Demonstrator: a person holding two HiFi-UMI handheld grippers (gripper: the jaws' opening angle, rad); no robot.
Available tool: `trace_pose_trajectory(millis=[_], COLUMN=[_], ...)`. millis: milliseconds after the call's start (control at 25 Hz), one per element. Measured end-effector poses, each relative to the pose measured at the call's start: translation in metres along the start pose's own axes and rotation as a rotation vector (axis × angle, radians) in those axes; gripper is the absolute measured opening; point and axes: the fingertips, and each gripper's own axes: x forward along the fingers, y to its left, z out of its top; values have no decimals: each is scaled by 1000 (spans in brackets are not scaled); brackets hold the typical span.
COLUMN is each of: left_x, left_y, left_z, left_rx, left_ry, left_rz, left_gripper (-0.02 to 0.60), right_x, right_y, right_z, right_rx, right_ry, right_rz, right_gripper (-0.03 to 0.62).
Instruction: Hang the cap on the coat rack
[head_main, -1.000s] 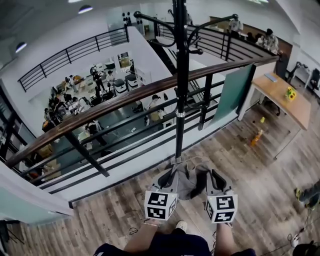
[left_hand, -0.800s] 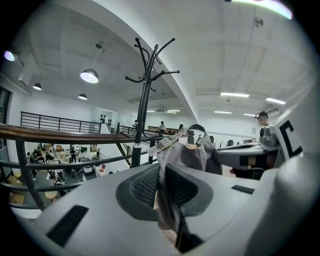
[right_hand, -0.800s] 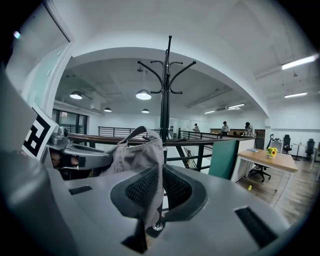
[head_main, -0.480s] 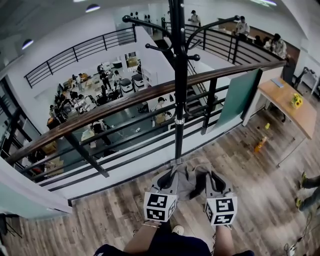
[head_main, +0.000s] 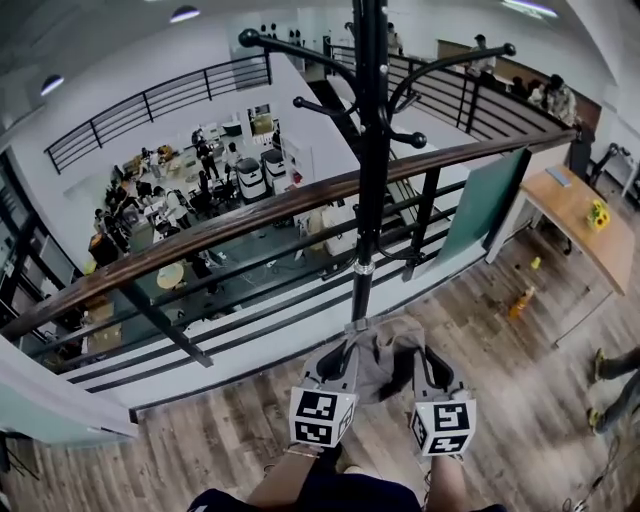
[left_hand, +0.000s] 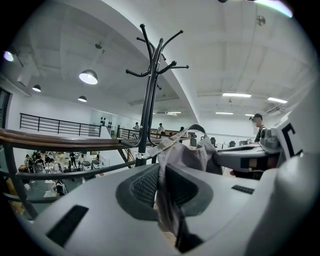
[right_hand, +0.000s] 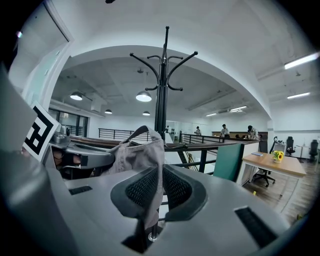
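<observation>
A grey cap (head_main: 385, 355) hangs stretched between my two grippers, low in the head view, just in front of the foot of the black coat rack (head_main: 368, 170). My left gripper (head_main: 340, 362) is shut on the cap's left edge, and the fabric (left_hand: 187, 155) is pinched between its pads. The right gripper (head_main: 432, 365) is shut on the right edge, with cloth (right_hand: 137, 155) pressed between its pads. The rack's pole (left_hand: 149, 95) rises ahead with curved hooks at the top, well above the cap. From the right gripper the rack (right_hand: 161, 95) stands straight ahead.
A wood-topped black railing (head_main: 250, 215) runs behind the rack, with an open floor of people and desks below it. At the right stand a wooden desk (head_main: 580, 215) and a green panel (head_main: 485, 205). A person's legs (head_main: 620, 385) show at the right edge.
Both grippers keep their hold on the cap. The head view has shifted so the rack's hooks sit a little more to the right and closer; the cap has barely moved.
</observation>
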Motion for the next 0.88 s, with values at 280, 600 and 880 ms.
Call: trace_pose_trajectory(millis=[280,600,880], left_x=[51,84,85], left_y=[34,48,48], left_z=[28,58,99], left_rx=[17,70,95], left_ry=[-24,-67,-152], left_rz=[-45,-153,-201], left_gripper=[41,41,41], right_x=[58,92,81], right_y=[-14,-29,-29], right_z=[23,45,88], right_rx=[3,-25,-66], right_ry=[-27,-78,-226], right_rz=[-34,-76,-33], right_gripper=[44,44,42])
